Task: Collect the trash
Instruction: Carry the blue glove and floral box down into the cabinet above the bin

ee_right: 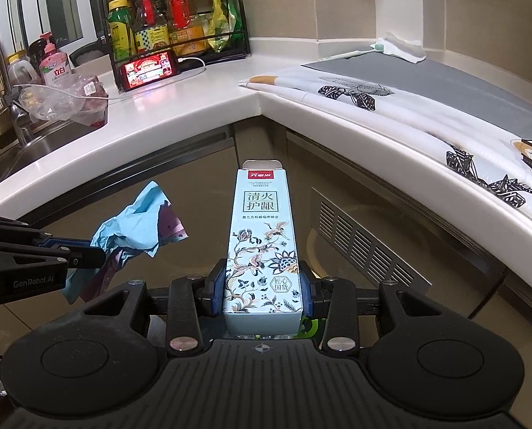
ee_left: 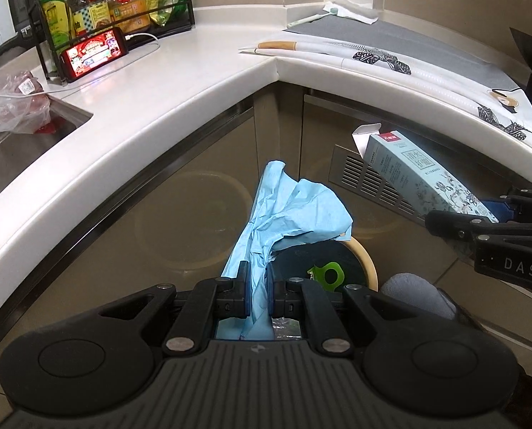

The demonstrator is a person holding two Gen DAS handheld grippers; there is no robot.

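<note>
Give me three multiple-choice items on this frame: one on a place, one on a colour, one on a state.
1. Where does the lit phone stand?
A. in the sink
B. on the white counter, against the bottle rack
C. on the grey mat

2. What colour is the crumpled paper in the left claw?
A. light blue
B. yellow
C. red

3. What is the state of the right claw?
A. open and empty
B. shut on a bottle
C. shut on the carton

Answers: 1 B, the phone leans at the rack's foot on the counter. 2 A, the paper between the pads is light blue. 3 C, both pads press the sides of the flowered carton, whose top flap is open.
</note>
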